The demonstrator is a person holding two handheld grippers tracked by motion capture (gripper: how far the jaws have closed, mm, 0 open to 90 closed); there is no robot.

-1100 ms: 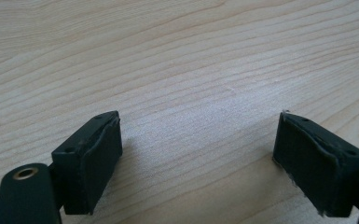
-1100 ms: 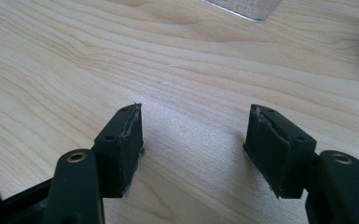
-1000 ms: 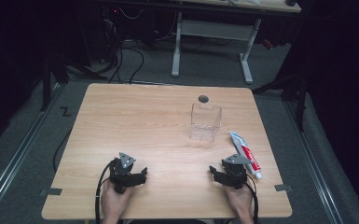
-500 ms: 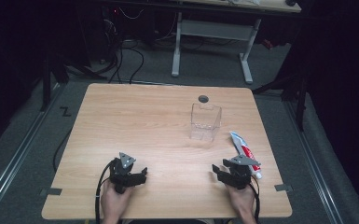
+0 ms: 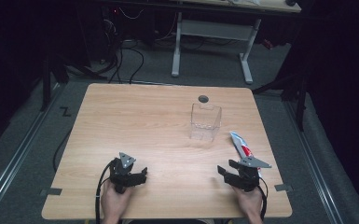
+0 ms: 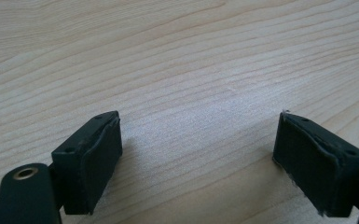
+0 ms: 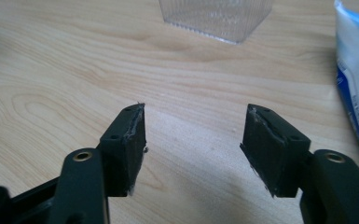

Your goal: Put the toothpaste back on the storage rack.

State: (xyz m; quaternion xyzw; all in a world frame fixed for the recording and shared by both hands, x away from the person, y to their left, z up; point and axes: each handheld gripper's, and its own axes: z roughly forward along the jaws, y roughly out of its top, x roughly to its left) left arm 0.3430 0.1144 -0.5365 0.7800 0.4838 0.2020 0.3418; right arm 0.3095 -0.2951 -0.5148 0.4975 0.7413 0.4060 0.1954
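1. Left gripper (image 5: 129, 175): held in a hand (image 5: 114, 203) at the near left of the wooden table (image 5: 135, 121), well to the left of the clear plastic box (image 5: 205, 122) and nearer the front edge than the box.
2. Jaws of the left gripper (image 6: 198, 158): spread wide, released, nothing between them but bare wood grain; low over the tabletop (image 6: 177, 56), contact with it not clear.
3. Grey three-cornered plate (image 5: 126, 159) on top of the left gripper, black cable (image 5: 100, 186) looping back past the hand toward the front edge.
4. Small dark round hole (image 5: 203, 99) in the table, just behind the clear plastic box.
5. Clear plastic box: upright, open-topped, right of the table's middle; ribbed base (image 7: 214, 16) ahead of the right gripper's jaws in the right gripper view.
6. Right gripper (image 5: 233, 176): held in a hand (image 5: 249, 205) in front of the clear plastic box and slightly to its right, near the front edge.
7. Jaws of the right gripper (image 7: 193, 140): parted, released, empty, only table between the pads.
8. Toothpaste tube (image 5: 243, 148): white with blue and red print, lying flat to the right of the clear plastic box and nearer the front, just beside the right gripper; white-and-blue side (image 7: 354, 70) at the right edge of the right gripper view, outside the jaws.
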